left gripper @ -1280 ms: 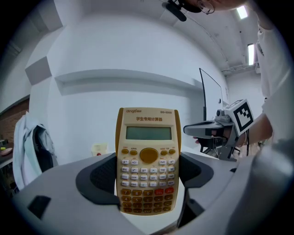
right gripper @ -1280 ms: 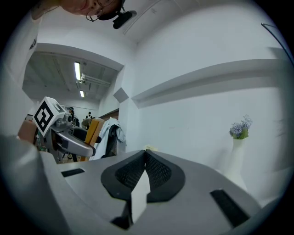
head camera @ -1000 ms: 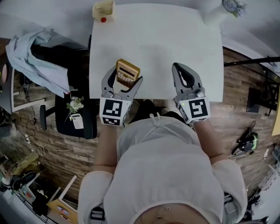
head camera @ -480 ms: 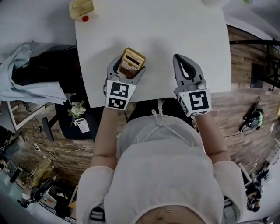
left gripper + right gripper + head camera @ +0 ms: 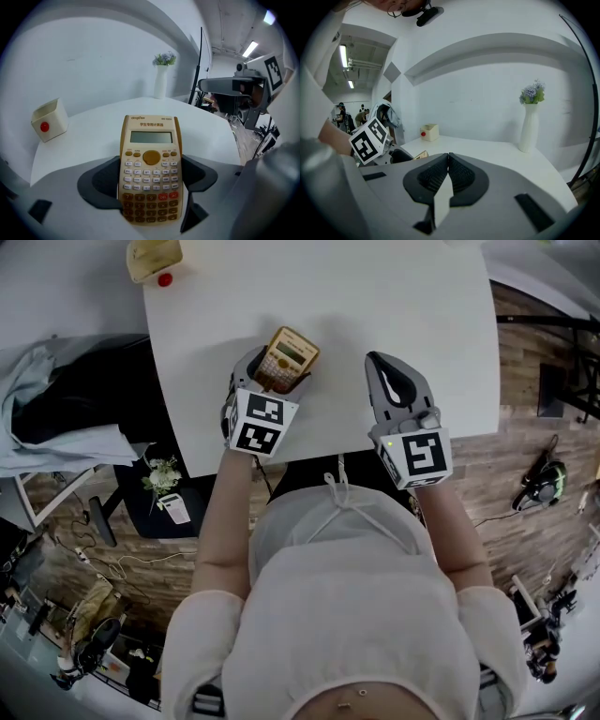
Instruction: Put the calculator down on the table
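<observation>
A tan scientific calculator (image 5: 151, 173) with a grey display is clamped by its lower half in my left gripper (image 5: 150, 180), keys facing up. From the head view the calculator (image 5: 286, 358) sticks out forward over the white table (image 5: 356, 324), near its front left part, held by the left gripper (image 5: 265, 381). My right gripper (image 5: 389, 381) hovers over the table's front edge to the right, shut with nothing in it. In the right gripper view its jaws (image 5: 448, 165) meet tip to tip, and the left gripper's marker cube (image 5: 369, 139) shows at the left.
A small cream box with a red dot (image 5: 153, 259) sits at the table's far left corner (image 5: 48, 123). A white vase with flowers (image 5: 161, 79) stands at the far right (image 5: 529, 117). A dark office chair (image 5: 84, 399) with pale cloth is left of the table.
My left gripper has carried the calculator forward and slightly left over the table, tilting it flatter. The right gripper has stayed nearly where it was.
</observation>
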The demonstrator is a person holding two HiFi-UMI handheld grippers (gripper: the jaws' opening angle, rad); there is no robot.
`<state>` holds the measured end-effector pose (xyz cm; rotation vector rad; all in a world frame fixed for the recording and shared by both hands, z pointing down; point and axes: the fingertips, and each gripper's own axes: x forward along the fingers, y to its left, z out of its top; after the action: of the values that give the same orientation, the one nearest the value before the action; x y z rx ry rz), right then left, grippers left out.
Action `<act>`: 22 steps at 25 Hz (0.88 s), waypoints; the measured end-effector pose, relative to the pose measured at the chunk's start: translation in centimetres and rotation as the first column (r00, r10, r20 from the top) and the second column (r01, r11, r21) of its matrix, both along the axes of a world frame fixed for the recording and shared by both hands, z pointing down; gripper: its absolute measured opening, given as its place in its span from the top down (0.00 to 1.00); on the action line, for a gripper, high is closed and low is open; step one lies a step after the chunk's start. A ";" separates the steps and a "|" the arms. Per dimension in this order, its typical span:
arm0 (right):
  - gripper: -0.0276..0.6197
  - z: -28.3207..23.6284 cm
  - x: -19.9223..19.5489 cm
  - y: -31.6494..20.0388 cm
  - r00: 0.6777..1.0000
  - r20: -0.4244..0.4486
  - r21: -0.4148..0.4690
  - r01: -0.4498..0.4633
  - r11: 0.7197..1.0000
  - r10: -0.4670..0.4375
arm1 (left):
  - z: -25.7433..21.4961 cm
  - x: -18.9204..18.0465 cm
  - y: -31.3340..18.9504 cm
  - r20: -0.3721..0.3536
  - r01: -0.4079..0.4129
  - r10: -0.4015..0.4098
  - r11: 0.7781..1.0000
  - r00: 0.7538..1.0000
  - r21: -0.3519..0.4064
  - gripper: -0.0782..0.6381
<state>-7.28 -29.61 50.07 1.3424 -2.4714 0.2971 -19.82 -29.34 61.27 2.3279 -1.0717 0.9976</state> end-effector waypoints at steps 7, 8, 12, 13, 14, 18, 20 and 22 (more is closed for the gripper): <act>0.95 0.5 1.4 -1.1 1.000 0.001 -0.016 -0.022 1.000 0.022 | 1.6 0.6 -0.6 0.038 0.022 -0.020 0.998 0.999 -0.053 0.34; 0.95 0.6 1.6 -1.3 1.000 0.002 -0.020 -0.026 0.999 0.026 | 1.8 0.6 -0.6 0.046 0.019 -0.016 0.998 0.999 -0.057 0.34; 0.95 1.2 1.7 -1.5 0.998 0.015 -0.060 -0.063 0.996 0.064 | 2.3 0.3 -0.4 0.063 0.008 -0.004 0.998 0.998 -0.062 0.34; 0.95 1.3 1.6 -1.5 0.997 0.021 -0.069 -0.069 0.995 0.071 | 2.3 0.2 -0.3 0.062 0.012 -0.008 0.998 0.998 -0.061 0.33; 0.95 1.3 1.6 -1.6 0.997 0.025 -0.073 -0.072 0.995 0.074 | 2.3 0.1 -0.4 0.062 0.017 -0.014 0.998 0.998 -0.059 0.34; 0.95 1.0 1.6 -1.6 0.996 0.010 -0.063 -0.083 0.995 0.084 | 2.1 0.1 -0.6 0.058 0.035 -0.033 0.999 0.998 -0.038 0.34; 0.95 0.6 1.6 -1.6 0.996 0.004 -0.052 -0.087 0.995 0.087 | 1.3 0.0 -1.0 0.026 0.056 -0.056 0.998 0.998 -0.013 0.34; 0.95 0.1 1.7 -1.6 0.996 0.005 -0.040 -0.090 0.995 0.091 | 0.1 0.1 -1.2 -0.002 0.066 -0.066 0.998 0.998 0.009 0.34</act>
<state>-5.56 -31.22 50.12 1.4414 -2.4012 0.3707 -19.74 -30.50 61.32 2.2843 -1.1473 0.9672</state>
